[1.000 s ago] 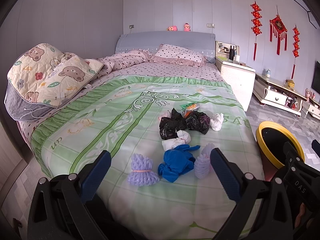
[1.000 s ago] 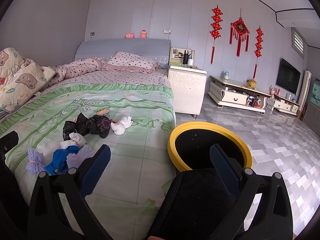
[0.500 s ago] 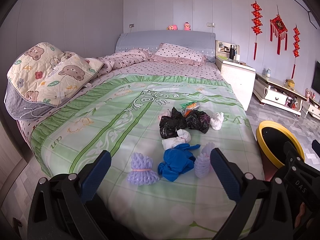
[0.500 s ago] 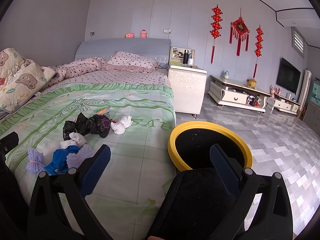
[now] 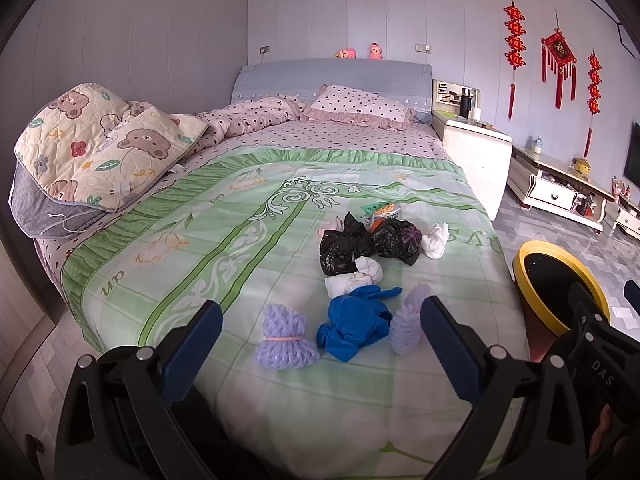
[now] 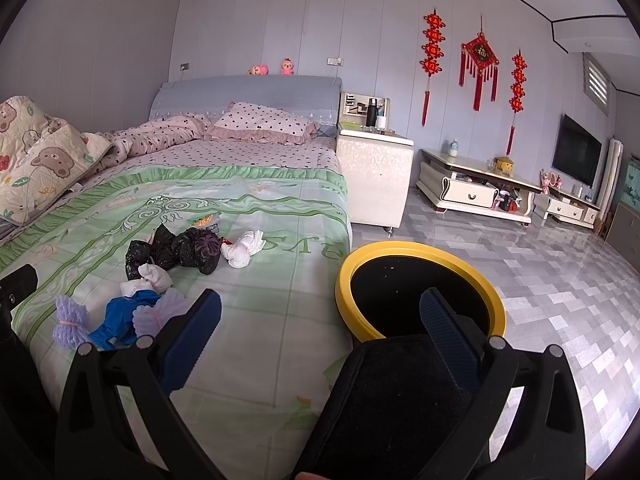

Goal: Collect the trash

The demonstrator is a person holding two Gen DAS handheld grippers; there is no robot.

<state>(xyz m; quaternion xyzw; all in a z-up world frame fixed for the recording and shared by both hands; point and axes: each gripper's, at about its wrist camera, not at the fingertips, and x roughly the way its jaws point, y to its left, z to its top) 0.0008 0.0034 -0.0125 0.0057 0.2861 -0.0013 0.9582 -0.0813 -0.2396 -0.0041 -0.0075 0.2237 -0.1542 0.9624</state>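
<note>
Left gripper (image 5: 320, 332): jaws spread, empty, above bed's near edge | Right gripper (image 6: 320, 326): jaws spread, empty, between bed and yellow-rimmed bin (image 6: 420, 284) | Trash: blue bag (image 5: 354, 326), purple bundles (image 5: 282, 338), black bags (image 5: 368, 244), white wads (image 5: 436, 240) clustered on green bedspread (image 5: 200, 240), bin beside on floor.

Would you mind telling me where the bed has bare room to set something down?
Free: the green bedspread left of the trash, and the strip along the foot edge. Crowded: the right-centre cluster, from black bags to blue bundle.
</note>
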